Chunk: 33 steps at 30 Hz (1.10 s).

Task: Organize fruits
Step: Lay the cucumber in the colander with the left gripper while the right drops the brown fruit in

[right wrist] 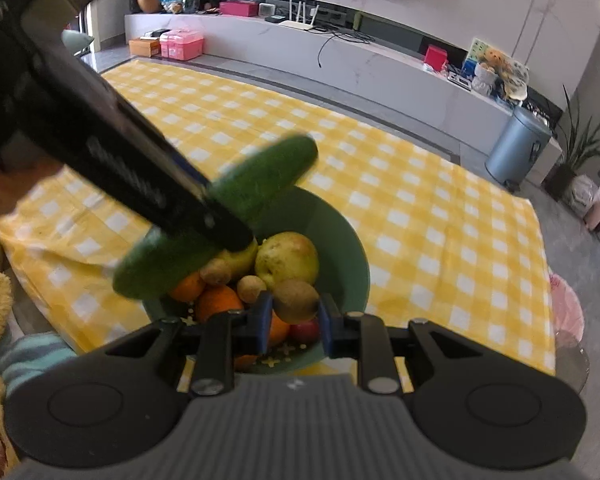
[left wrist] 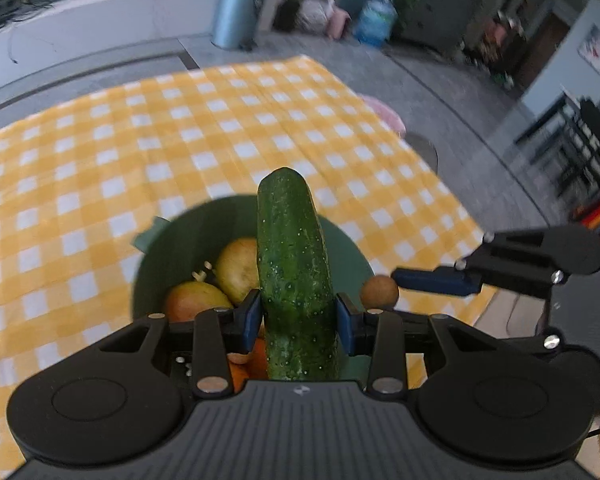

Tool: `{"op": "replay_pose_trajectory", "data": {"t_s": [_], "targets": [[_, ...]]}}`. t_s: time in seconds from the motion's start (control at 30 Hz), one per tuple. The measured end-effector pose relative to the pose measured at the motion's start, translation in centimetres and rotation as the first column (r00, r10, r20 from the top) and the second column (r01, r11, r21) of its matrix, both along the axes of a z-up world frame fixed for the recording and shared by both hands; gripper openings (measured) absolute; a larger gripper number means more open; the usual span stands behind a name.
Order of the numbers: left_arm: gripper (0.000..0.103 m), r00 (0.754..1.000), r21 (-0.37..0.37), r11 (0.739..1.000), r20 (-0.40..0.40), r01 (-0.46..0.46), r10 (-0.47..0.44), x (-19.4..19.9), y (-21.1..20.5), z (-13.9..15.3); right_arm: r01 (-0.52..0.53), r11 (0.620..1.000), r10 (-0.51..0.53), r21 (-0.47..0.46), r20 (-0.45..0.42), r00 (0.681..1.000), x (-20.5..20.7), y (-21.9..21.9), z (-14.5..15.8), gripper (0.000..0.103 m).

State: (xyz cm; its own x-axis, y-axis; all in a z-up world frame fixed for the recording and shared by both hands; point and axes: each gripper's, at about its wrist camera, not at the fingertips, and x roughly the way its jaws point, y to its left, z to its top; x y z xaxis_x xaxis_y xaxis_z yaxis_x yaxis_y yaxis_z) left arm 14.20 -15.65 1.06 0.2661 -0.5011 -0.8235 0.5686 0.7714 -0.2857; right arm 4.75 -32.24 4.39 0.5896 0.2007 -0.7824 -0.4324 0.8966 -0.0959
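Left tool pinches the cucumber; right tool pinches a kiwi above the bowl.

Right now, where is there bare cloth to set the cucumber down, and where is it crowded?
The checkered cloth is bare beyond the green bowl toward the far edge, and to its right. Crowded: the bowl itself, piled with pears, oranges and kiwis, with the left gripper holding the cucumber and the right gripper holding a kiwi over it.
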Motion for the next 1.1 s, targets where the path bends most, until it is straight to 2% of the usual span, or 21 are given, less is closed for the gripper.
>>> {"op": "replay_pose_trajectory", "data": {"t_s": [0.13, 0.23, 0.37, 0.7, 0.8, 0.87, 0.9, 1.1], "targets": [[0.043, 0.998, 0.043, 0.998, -0.039, 0.05, -0.048, 0.4, -2.1, -1.7, -0.001, 1.0, 0.001, 0.007, -0.007, 1.0, 0.5, -0.3, -0.7, 0.02], [0.043, 0.995, 0.07, 0.995, -0.076, 0.073, -0.068, 1.0, -3.0, -3.1, -0.014, 1.0, 0.014, -0.024, -0.015, 1.0, 1.0, -0.6, -1.2, 0.02], [0.043, 0.988, 0.067, 0.992, -0.119, 0.106, -0.097, 1.7, -3.4, -4.3, -0.022, 0.999, 0.022, -0.039, -0.014, 1.0, 1.3, -1.5, -1.2, 0.02], [0.043, 0.976, 0.153, 0.966, -0.086, 0.211, -0.2, 1.8, -4.9, -5.5, -0.04, 0.997, 0.037, -0.058, -0.045, 0.998, 1.9, -2.1, -1.9, 0.02], [0.044, 0.979, 0.131, 0.973, -0.093, 0.193, -0.182, 1.8, -4.4, -5.4, -0.05, 0.997, 0.047, -0.063, -0.051, 0.998, 2.0, -1.7, -2.1, 0.02], [0.056, 0.978, 0.117, 0.973, -0.092, 0.197, -0.187, 1.6, -4.0, -5.3, -0.052, 0.996, 0.048, -0.068, -0.053, 0.997, 2.1, -1.5, -2.2, 0.02], [0.058, 0.977, 0.108, 0.973, -0.085, 0.202, -0.193, 1.4, -3.7, -5.2, -0.05, 0.997, 0.047, -0.067, -0.053, 0.997, 2.1, -1.5, -2.2, 0.02], [0.059, 0.985, 0.058, 0.984, -0.059, 0.167, -0.164, 0.0, -1.4, -3.1, -0.056, 0.996, 0.052, -0.072, -0.054, 0.997, 1.8, -1.0, -2.1, 0.02]]}}
